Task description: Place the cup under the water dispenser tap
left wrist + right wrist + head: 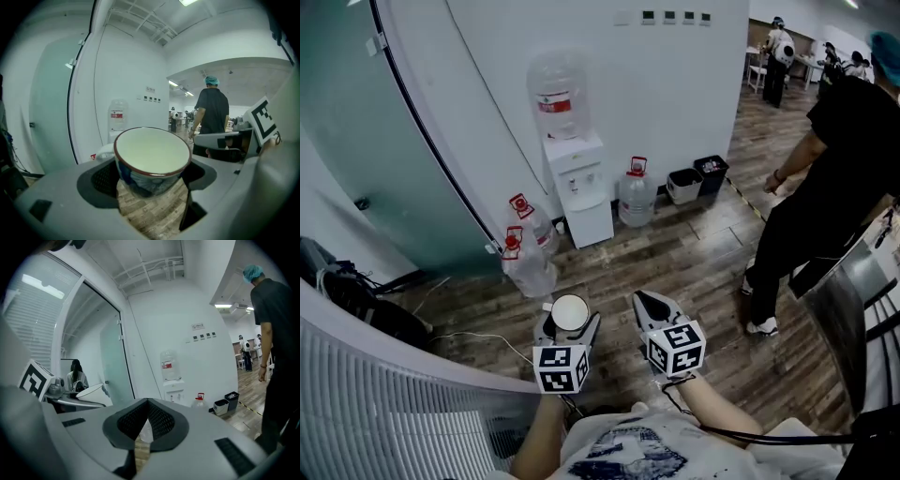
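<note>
A cup (570,311), white inside with a blue pattern outside and a dark red rim, sits upright between the jaws of my left gripper (569,327), which is shut on its sides. In the left gripper view the cup (152,159) fills the gap between the pads. The white water dispenser (579,186) stands against the far wall with a clear bottle (558,92) on top, well ahead of both grippers across the wooden floor. My right gripper (649,306) is beside the left one, shut with nothing in it. In the right gripper view the dispenser (172,385) is ahead, above the right gripper (147,404).
Several water jugs (528,246) stand left of the dispenser and one jug (636,195) to its right, then two bins (696,179). A person in black (825,187) stands at the right. A frosted glass partition (384,141) runs along the left.
</note>
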Action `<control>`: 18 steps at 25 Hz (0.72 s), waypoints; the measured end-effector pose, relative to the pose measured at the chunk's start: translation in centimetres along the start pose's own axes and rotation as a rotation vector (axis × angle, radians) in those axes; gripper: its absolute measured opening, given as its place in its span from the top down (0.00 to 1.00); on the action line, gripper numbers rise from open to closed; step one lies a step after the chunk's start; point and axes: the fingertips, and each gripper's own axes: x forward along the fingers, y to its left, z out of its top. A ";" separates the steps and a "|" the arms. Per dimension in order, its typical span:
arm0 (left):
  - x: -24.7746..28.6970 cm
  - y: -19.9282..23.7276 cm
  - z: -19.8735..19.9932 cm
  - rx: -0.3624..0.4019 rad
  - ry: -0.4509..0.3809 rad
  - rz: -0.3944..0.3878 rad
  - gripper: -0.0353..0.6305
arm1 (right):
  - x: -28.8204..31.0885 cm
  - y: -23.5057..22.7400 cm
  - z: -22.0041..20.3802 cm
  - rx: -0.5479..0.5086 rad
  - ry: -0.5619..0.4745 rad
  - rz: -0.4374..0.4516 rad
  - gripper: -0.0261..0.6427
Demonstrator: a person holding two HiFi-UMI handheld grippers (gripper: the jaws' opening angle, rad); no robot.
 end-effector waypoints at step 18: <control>9.9 4.1 2.1 -0.013 0.022 -0.019 0.29 | 8.6 -5.7 0.3 0.030 0.045 -0.023 0.93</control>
